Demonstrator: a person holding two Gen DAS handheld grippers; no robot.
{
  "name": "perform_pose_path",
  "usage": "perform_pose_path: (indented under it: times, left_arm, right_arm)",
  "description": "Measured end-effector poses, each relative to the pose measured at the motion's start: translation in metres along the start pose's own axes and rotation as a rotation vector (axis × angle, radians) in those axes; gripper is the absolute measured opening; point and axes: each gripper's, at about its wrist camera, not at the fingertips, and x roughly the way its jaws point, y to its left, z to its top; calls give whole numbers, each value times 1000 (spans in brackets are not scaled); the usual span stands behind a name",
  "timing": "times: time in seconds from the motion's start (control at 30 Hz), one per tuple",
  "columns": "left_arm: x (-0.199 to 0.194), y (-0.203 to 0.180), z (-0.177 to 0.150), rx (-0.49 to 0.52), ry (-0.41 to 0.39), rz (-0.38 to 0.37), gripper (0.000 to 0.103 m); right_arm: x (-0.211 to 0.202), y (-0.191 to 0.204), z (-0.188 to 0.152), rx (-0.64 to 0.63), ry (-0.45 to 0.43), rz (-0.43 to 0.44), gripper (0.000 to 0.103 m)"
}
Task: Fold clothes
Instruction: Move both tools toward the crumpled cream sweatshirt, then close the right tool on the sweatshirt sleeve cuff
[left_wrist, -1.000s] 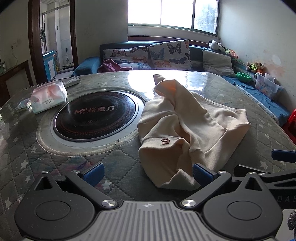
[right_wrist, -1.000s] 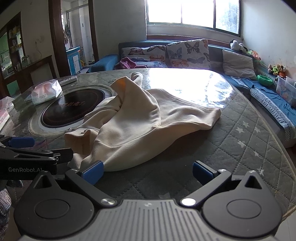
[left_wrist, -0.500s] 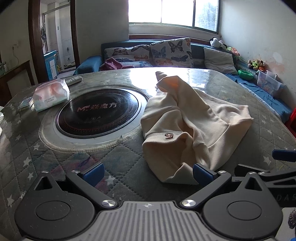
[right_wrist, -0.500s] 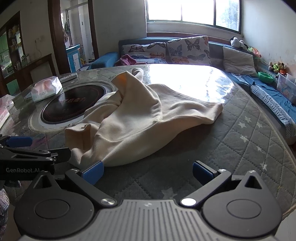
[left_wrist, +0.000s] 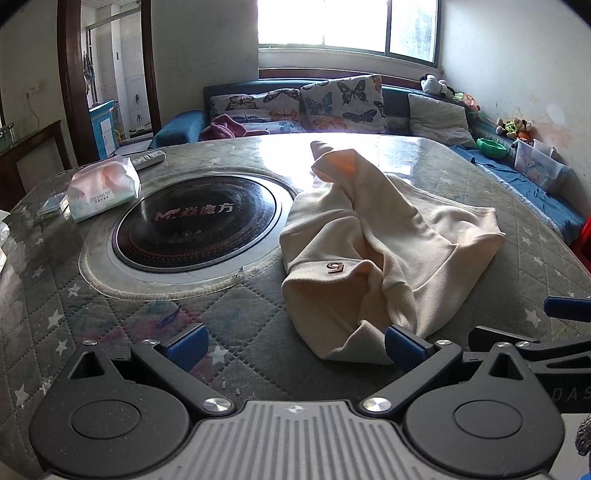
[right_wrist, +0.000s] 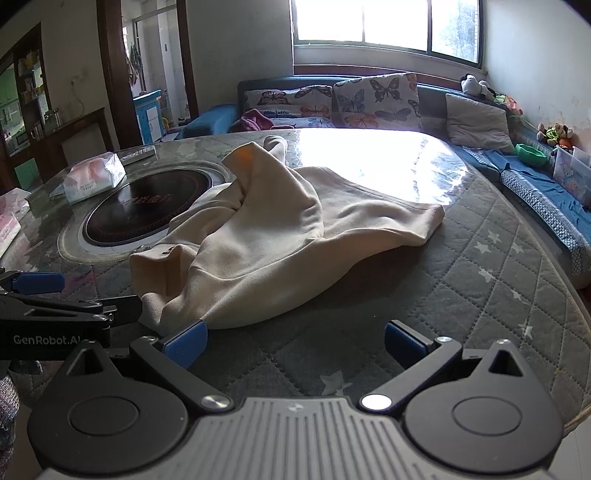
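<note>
A cream sweatshirt (left_wrist: 373, 243) with a small brown "6" patch lies crumpled on the round quilted table (left_wrist: 240, 314); it also shows in the right wrist view (right_wrist: 273, 240). My left gripper (left_wrist: 293, 345) is open and empty, its right fingertip (left_wrist: 404, 347) just at the garment's near edge. My right gripper (right_wrist: 293, 345) is open and empty, its left fingertip (right_wrist: 184, 343) at the garment's near hem. Each gripper appears at the edge of the other's view.
A black round hotplate (left_wrist: 194, 225) sits in the table's middle, left of the garment. A tissue pack (left_wrist: 103, 188) and a remote (left_wrist: 147, 160) lie at the far left. A sofa with butterfly cushions (left_wrist: 340, 103) stands behind. The table edge (right_wrist: 546, 280) curves on the right.
Both grippers have drawn back and risen slightly over the second, so the garment and table look a little farther away. The sweatshirt has not moved. Both jaws stay open.
</note>
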Motion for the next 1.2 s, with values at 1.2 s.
perform_pose_path:
  times: [1.2]
  left_arm:
    - [36,12,36,18,10,-25,103]
  right_arm:
    - [33,-4,41,-15,-28,34,100]
